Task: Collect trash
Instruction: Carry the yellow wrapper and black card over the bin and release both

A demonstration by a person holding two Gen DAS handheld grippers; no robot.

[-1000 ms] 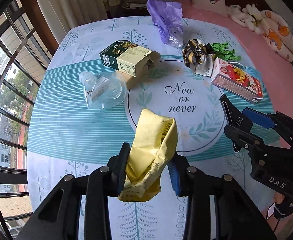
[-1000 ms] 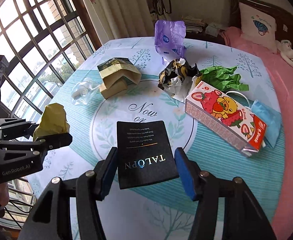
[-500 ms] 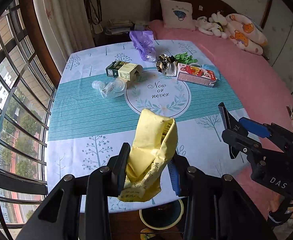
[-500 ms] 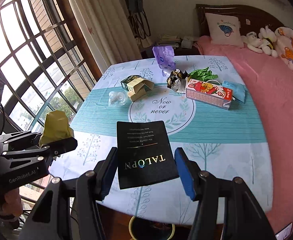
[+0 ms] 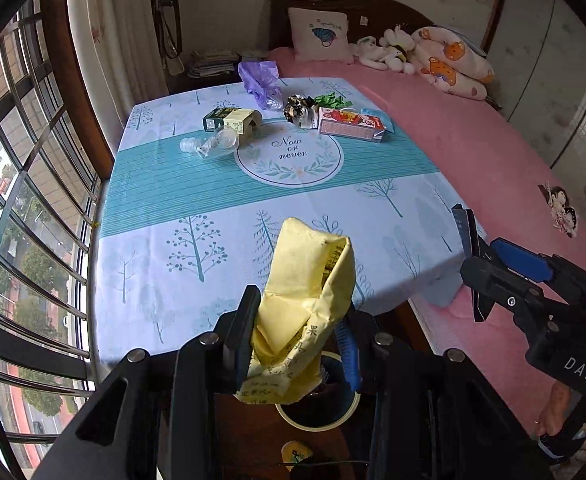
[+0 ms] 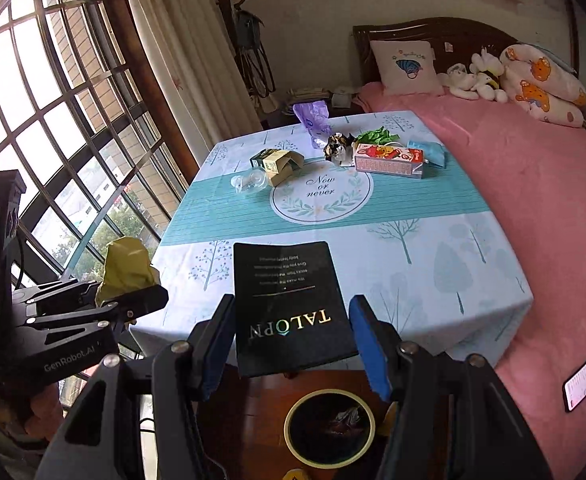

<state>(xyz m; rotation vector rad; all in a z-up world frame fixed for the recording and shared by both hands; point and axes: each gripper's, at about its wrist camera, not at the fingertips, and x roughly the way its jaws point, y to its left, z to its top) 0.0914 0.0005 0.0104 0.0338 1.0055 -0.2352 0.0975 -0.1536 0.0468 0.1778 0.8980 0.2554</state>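
Observation:
My left gripper (image 5: 299, 330) is shut on a crumpled yellow paper bag (image 5: 305, 300), held off the table's near edge above a round trash bin (image 5: 321, 414) on the floor. It also shows in the right wrist view (image 6: 127, 272). My right gripper (image 6: 289, 336) is shut on a flat black TALOPN packet (image 6: 289, 304), above the same bin (image 6: 329, 428). The right gripper shows in the left wrist view (image 5: 473, 276) to the right. More trash lies at the table's far side: a green-and-tan carton (image 5: 233, 120), a clear plastic cup (image 5: 213, 146), a purple bag (image 5: 261, 84), a red strawberry carton (image 5: 351, 128).
The table (image 6: 413, 256) has a blue-and-white tree-print cloth. A pink bed (image 6: 533, 184) with pillows and soft toys runs along the right. A barred window (image 6: 53, 120) is on the left. A phone (image 6: 583, 380) lies on the bed's near edge.
Both grippers have pulled back from over the table and risen, each still holding its item. The table's near edge and the bin on the floor have come into view.

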